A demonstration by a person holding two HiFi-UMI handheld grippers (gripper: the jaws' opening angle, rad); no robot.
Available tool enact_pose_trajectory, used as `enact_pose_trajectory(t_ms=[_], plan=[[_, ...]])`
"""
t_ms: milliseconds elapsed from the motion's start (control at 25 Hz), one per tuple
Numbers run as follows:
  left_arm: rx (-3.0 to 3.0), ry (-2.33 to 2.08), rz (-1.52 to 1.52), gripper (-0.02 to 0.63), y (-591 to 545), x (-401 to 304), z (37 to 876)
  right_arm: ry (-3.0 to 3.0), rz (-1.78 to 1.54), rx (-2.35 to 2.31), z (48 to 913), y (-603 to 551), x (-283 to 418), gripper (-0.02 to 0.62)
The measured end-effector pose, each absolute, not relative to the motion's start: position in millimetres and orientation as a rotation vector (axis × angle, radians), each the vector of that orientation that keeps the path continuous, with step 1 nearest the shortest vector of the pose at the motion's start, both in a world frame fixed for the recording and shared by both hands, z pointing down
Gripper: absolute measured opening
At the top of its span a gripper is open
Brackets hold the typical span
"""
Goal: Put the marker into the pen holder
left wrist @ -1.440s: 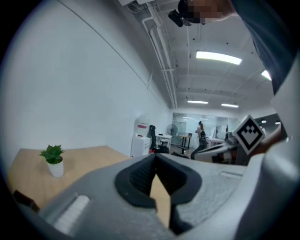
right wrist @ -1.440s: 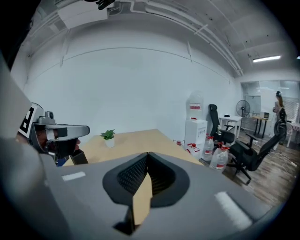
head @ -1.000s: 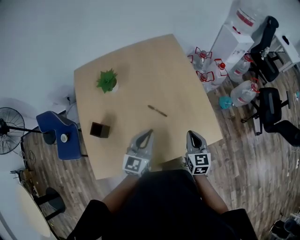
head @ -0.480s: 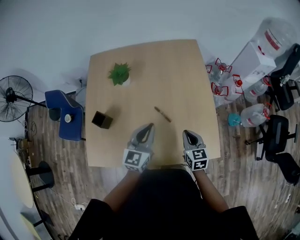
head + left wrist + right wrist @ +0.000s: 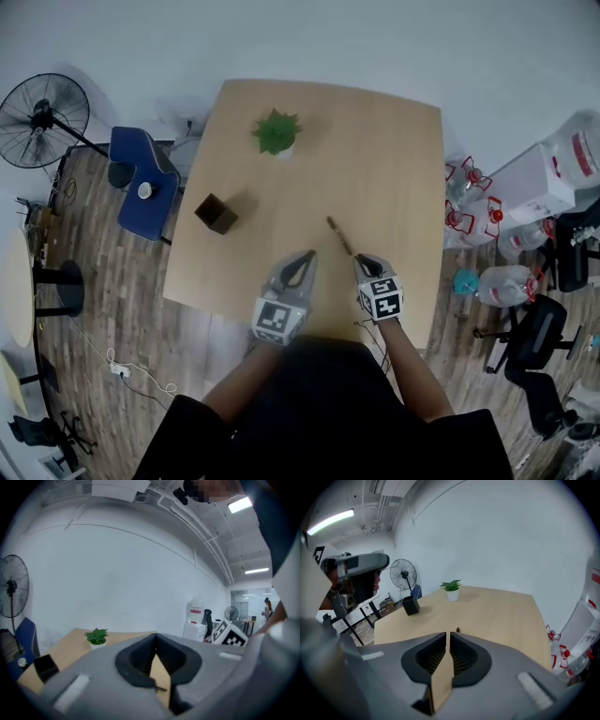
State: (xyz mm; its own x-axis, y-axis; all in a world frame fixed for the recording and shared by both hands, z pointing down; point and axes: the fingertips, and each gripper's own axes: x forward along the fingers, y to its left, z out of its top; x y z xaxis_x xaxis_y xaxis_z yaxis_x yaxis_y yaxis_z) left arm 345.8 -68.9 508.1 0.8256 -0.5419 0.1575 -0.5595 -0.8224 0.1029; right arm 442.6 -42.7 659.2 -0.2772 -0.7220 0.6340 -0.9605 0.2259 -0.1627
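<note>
Here the marker (image 5: 339,236) lies on the table (image 5: 394,159) at mid-frame, its near end just ahead of the right gripper (image 5: 364,262), whose jaws are opening with nothing between them. The left gripper (image 5: 306,257), beside it, is closed and empty. The pen holder (image 5: 217,214) stands left of the marker across bare tabletop, with a potted plant (image 5: 277,132) above.

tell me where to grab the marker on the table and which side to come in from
Grip the thin dark marker around its middle, coming straight down from above with the right tool, jaws set across its narrow width. It lies flat and slanted on the light wooden table, its near end just ahead of that tool, whose jaws are opening with nothing between them.
</note>
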Motion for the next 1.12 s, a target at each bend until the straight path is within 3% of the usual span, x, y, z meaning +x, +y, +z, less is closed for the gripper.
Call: enact_pose_trajectory(t_ms=[280,520,1120], plan=[[2.781,-0.987,0.172,0.002,-80.5,309.6,523.7,-2.031,0.743,1.389,709.1,-82.2,431.3,0.046],[2.72,-1.027,0.133,0.002,-87.8,292.6,534.4,-1.947,0.775,1.295,759.8,-119.7,432.6,0.105],[2.779,-1.089,0.018,0.002,-174.6,275.8,524.6,-1.861,0.858,1.115,833.8,-162.4,406.4,0.128]])
